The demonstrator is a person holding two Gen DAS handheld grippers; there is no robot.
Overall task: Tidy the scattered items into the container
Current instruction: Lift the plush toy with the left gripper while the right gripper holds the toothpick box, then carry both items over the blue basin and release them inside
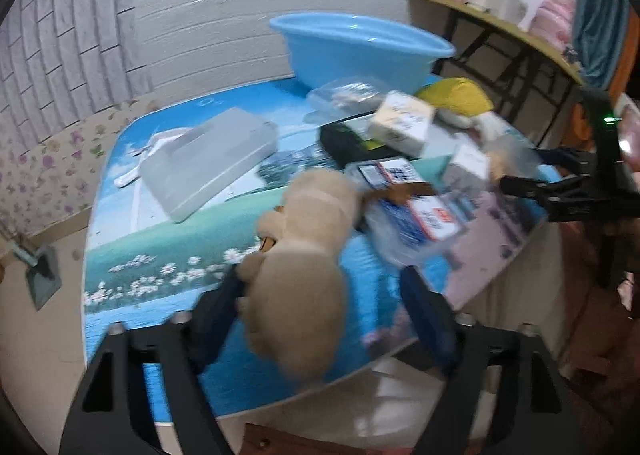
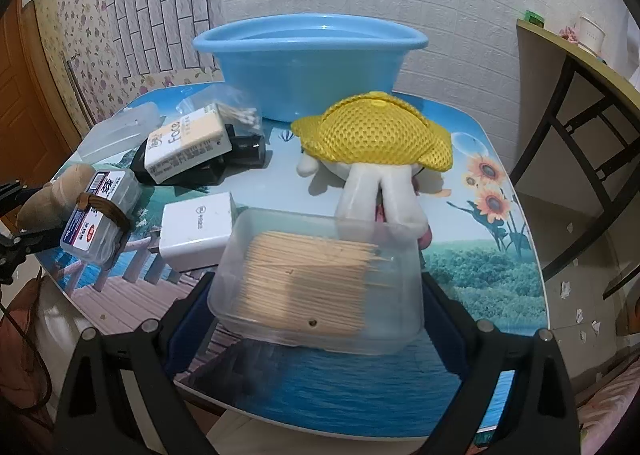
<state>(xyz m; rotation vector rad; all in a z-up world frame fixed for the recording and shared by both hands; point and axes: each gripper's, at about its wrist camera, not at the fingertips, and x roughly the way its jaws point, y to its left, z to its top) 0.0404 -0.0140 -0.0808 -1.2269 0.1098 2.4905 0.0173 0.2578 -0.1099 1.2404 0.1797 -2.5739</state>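
- Left gripper (image 1: 320, 295): fingers closed on the tan plush toy (image 1: 304, 255), above the counter (image 1: 160, 255).
- Right gripper (image 2: 316, 307): fingers clamp the clear toothpick box (image 2: 316, 287); blue basin (image 2: 308, 63) at 12 o'clock.

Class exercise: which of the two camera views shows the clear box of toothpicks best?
The right wrist view. There the clear box of toothpicks sits sharp and central between the right tongs, its bundle of sticks plainly visible. The left wrist view is blurred; by the right tongs at its far right edge, only a vague clear shape shows.
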